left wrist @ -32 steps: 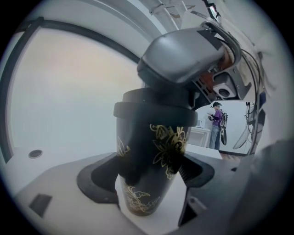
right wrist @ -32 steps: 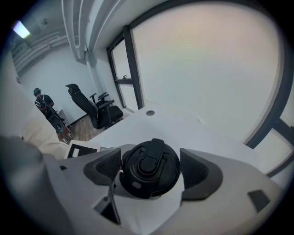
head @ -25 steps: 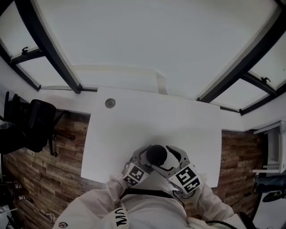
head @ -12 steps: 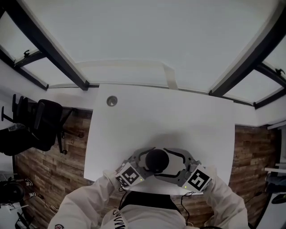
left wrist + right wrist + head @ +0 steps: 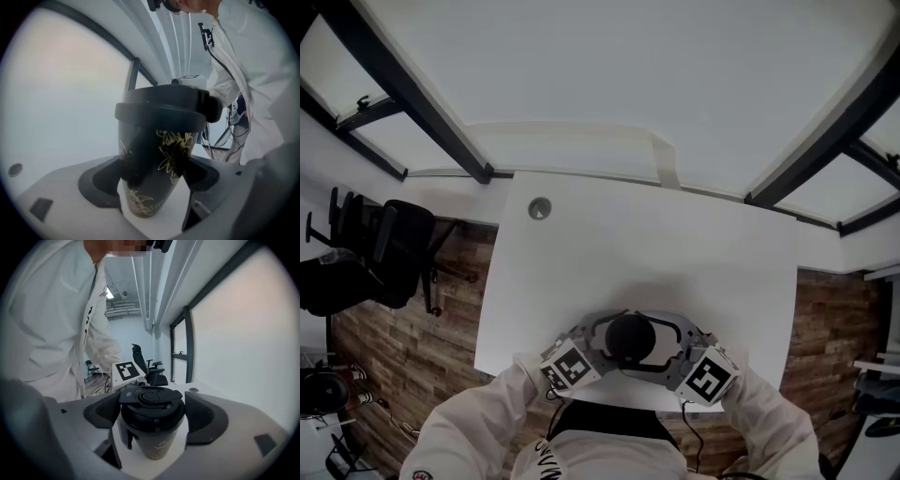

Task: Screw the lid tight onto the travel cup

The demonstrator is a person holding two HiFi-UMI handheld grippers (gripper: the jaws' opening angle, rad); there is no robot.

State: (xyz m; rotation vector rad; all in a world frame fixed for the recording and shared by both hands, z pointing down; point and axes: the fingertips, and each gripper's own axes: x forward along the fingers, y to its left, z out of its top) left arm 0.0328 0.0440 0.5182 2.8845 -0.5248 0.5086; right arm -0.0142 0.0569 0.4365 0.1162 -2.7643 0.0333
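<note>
Right gripper [image 5: 152,414] releasing the lid [image 5: 150,397]
Its jaws are opening wide around it after swinging right. Left gripper [image 5: 153,182] clamps the travel cup [image 5: 154,161] at the table [image 5: 675,244] near edge. Likely resetting for another twist.

Overhead plus opposed close-ups of cup [image 5: 629,337]

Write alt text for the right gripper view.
The right gripper has its jaws opening around the black lid of a dark cup that stands on a white table, with a pad on each side of the lid. Behind it, a person in a white coat leans over.
</note>
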